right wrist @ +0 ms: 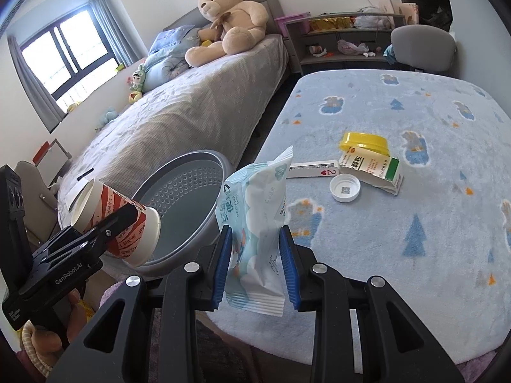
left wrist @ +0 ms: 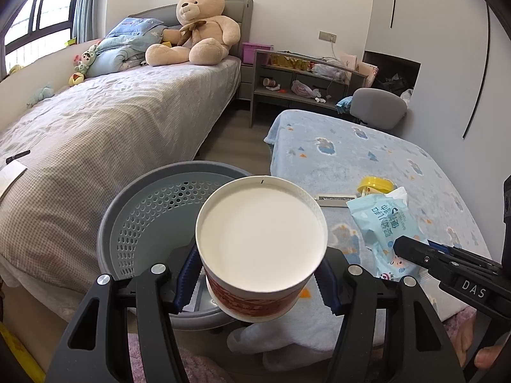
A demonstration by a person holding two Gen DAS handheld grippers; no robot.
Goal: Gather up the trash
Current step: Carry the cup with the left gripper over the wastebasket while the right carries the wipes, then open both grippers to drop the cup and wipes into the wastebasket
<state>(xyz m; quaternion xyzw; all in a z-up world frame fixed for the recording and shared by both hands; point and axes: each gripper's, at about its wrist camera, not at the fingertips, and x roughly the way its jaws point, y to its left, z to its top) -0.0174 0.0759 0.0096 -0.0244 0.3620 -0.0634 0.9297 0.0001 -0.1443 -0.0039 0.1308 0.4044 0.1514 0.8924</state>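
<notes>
Left wrist view: a paper cup [left wrist: 260, 249] is clamped by the left gripper [left wrist: 255, 282] above the bin [left wrist: 143, 214], a wipes packet [right wrist: 254, 223] is pinched by the right gripper [right wrist: 257, 265], and either could be dropped outside by an early release.

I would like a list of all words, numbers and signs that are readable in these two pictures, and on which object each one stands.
"DAS": white letters on the right gripper.
"GenRobot.AI": on the body of the left gripper.
"2" with a red heart: on the playing card.
QR code, not decodable: inside the white cap.
Chinese print on the wipes packet, paper cup and medicine box: too small or tilted to read.
</notes>
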